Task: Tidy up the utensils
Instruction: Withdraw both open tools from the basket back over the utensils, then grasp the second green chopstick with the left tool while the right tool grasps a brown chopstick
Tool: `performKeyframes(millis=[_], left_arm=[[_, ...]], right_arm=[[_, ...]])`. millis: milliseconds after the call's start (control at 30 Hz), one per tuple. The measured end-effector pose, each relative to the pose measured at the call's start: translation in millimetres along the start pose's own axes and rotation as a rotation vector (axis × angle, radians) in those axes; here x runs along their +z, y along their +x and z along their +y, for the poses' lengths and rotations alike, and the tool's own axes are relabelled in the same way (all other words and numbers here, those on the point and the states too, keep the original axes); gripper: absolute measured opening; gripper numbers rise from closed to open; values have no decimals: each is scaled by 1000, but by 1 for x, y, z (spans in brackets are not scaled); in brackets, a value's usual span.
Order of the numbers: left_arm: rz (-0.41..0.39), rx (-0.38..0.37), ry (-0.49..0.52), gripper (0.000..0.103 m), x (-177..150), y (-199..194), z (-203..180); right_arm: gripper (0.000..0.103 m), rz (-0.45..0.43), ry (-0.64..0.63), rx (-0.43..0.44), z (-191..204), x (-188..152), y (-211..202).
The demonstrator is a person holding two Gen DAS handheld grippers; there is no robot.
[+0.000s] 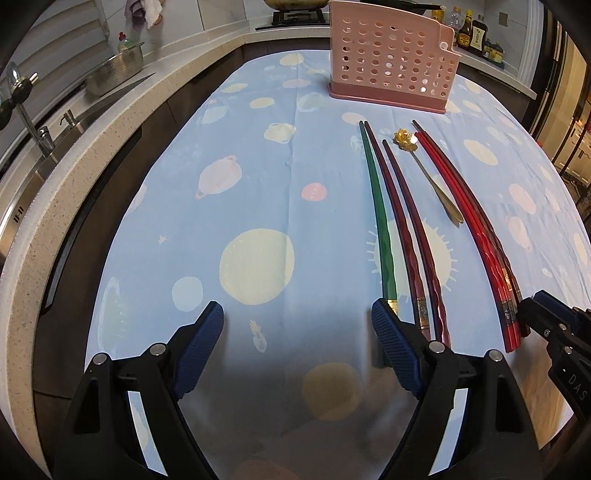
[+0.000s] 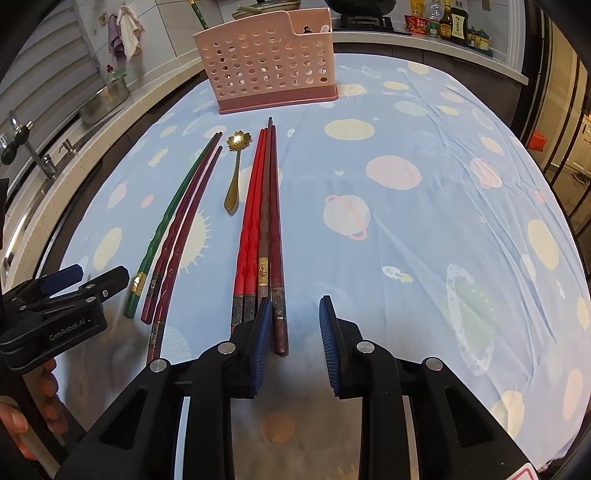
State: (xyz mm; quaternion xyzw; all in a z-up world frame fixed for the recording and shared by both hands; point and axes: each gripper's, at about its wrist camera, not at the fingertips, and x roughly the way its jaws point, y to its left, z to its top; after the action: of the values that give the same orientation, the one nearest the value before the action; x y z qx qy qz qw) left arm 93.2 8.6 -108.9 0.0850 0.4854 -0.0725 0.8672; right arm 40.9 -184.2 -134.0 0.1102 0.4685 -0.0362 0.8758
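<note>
1. Left wrist view: left gripper sits low over the tablecloth, jaws spread wide, nothing between the pads. Its right-hand pad touches or just overlaps the butt end of the green chopstick.
2. Same view, chopsticks fan out from 5 o'clock toward 1 o'clock: green one, then two dark maroon chopsticks just beside it, touching near the far tips.
3. Gold flower-bowl spoon lies between the maroon pair and the red chopstick bundle, bowl end far, handle end near.
4. Pink perforated utensil holder stands upright at 1 o'clock, well apart from the chopstick tips.
5. Right gripper enters at 4 o'clock in the left view, tips at the butt ends of the red bundle.
6. Right wrist view: right gripper jaws narrower than the left's but with a clear gap. The left pad rests against the butt end of the brown chopstick on the bundle's right edge; the right pad touches nothing. No grip seen.
7. Red pair lies tight left of the brown ones, running toward 12 o'clock.
8. Holder at 12 o'clock in this view; something small and white shows in its right-hand compartment, can't tell what.
9. Left gripper at 9 o'clock beside the green chopstick's gold band; a hand shows below it.
10. Background: sink and faucet at 9 o'clock, sauce bottles at 1 o'clock.
</note>
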Motion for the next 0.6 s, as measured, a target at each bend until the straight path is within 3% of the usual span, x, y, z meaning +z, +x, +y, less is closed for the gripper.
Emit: performKeyframes(millis=[600], left_arm=[[25, -34, -4, 75, -4, 7, -4]], right_arm=[[9, 5, -4, -8, -1, -2, 4]])
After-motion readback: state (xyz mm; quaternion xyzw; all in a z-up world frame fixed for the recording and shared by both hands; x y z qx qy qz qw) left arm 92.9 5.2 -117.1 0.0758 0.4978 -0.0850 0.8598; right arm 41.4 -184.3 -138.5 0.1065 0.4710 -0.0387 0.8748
